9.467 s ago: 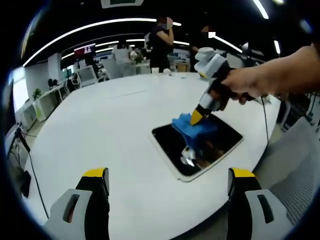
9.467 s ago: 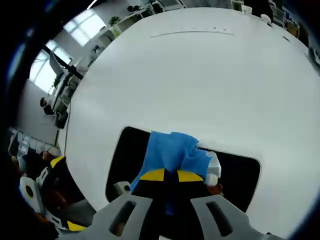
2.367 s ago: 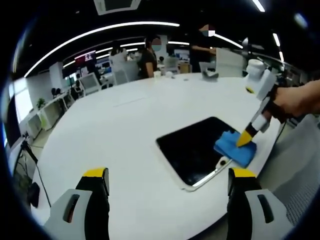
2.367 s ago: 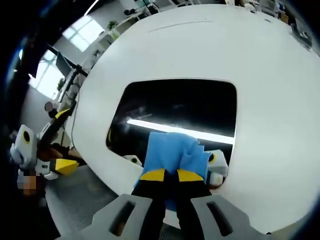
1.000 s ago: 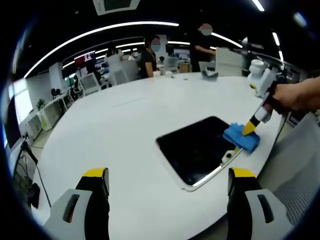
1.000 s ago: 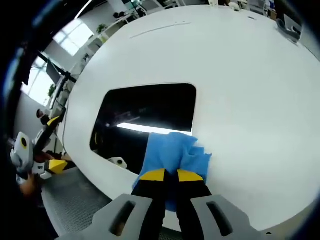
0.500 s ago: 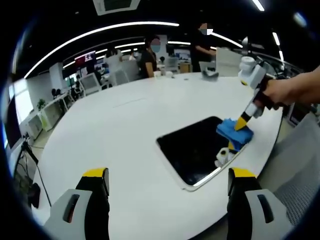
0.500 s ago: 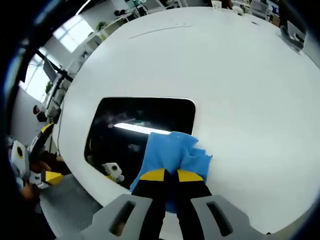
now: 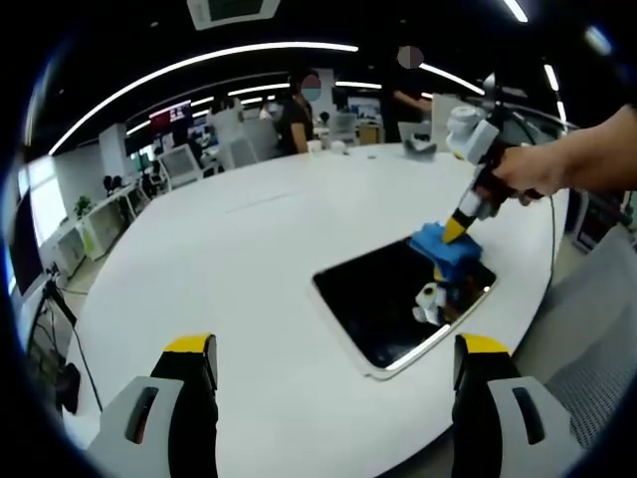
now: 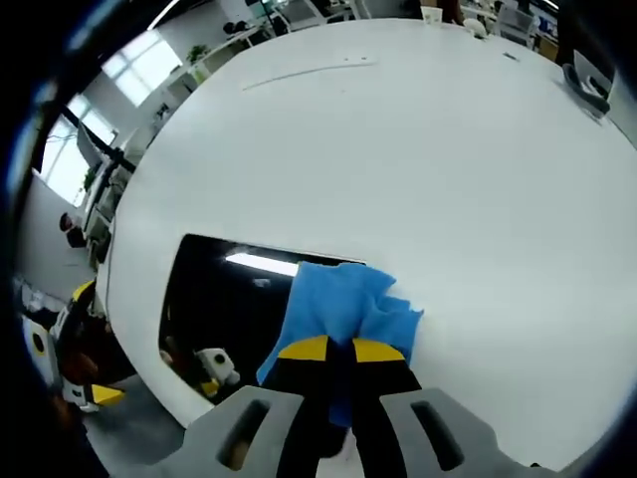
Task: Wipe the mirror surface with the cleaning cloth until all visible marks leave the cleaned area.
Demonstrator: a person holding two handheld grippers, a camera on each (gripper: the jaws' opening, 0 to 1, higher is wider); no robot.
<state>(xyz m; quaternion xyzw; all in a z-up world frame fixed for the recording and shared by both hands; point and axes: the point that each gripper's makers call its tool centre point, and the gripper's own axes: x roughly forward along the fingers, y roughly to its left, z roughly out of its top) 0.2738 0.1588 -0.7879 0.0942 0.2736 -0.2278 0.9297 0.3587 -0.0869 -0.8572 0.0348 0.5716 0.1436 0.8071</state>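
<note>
A flat mirror (image 9: pixel 398 304) with a thin white frame lies on the round white table (image 9: pixel 229 259), its dark glass reflecting the ceiling. A blue cleaning cloth (image 9: pixel 443 249) rests on the mirror's far corner, pinched by my right gripper (image 9: pixel 456 231), which a person's hand holds from the right. In the right gripper view the cloth (image 10: pixel 343 304) bunches between the yellow-tipped jaws of the right gripper (image 10: pixel 340 351), over the mirror (image 10: pixel 224 299) edge. My left gripper (image 9: pixel 333 349) stands open above the near table edge, well short of the mirror, with nothing between its jaws.
People stand at the table's far side near small items (image 9: pixel 418 147). Desks and monitors (image 9: pixel 174 149) fill the office behind. A grey mesh chair (image 9: pixel 587 339) sits at the right of the table edge.
The right gripper has carried the cloth from the mirror's near right corner along its right side to the far corner. The left gripper has held still.
</note>
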